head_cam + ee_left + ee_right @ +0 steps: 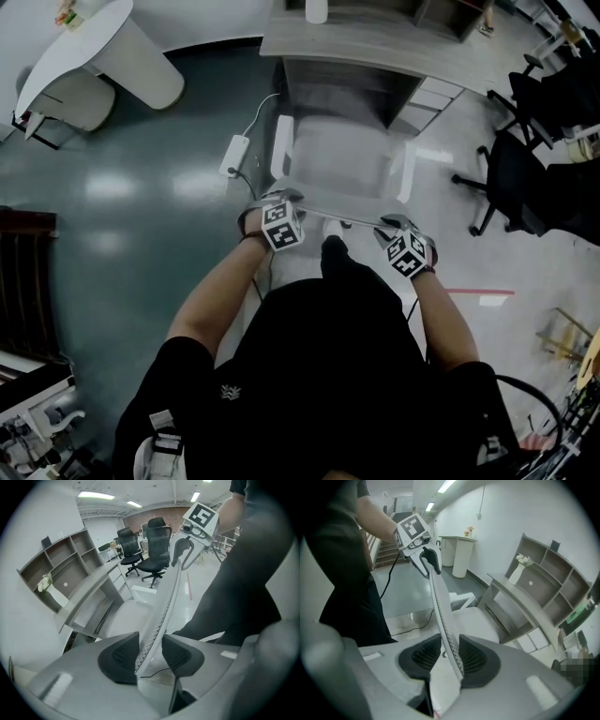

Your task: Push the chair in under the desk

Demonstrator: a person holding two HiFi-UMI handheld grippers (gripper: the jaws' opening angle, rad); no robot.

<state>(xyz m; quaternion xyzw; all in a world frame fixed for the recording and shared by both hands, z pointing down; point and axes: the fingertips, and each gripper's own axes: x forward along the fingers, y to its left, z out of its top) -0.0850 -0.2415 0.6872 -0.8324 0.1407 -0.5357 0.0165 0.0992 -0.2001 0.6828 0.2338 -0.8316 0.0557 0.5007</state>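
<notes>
White chair [342, 159]: it faces the desk [375, 42], with the seat front at the mouth of the knee opening. Most of the seat is out on the floor and the backrest is toward me. The armrests [281, 142] are both outside the opening.

I'm on the top rim of the mesh backrest [161, 606] with both tools. The left gripper [150, 656] is at the rim's left end, jaws part-way open, with the rim filling the gap and the dark pads [119, 658] lying against both sides, so it has hold of the chair. The right gripper [449, 657] is at the rim's right end with the same grip, its ribbed pads closed onto the mesh edge. Both point steeply down.

The desk is grey wood-look, with a white bottle [317, 9] standing on top near its far edge. A white drawer unit [427, 101] is just right of the opening.

On the floor left of the chair there's a white power brick [233, 155] with a cable running toward the desk. Black office chairs [520, 178] are well apart on the right. A white curved counter [75, 47] is at upper left, and a red tape strip [480, 292] is on the floor near my right arm.
</notes>
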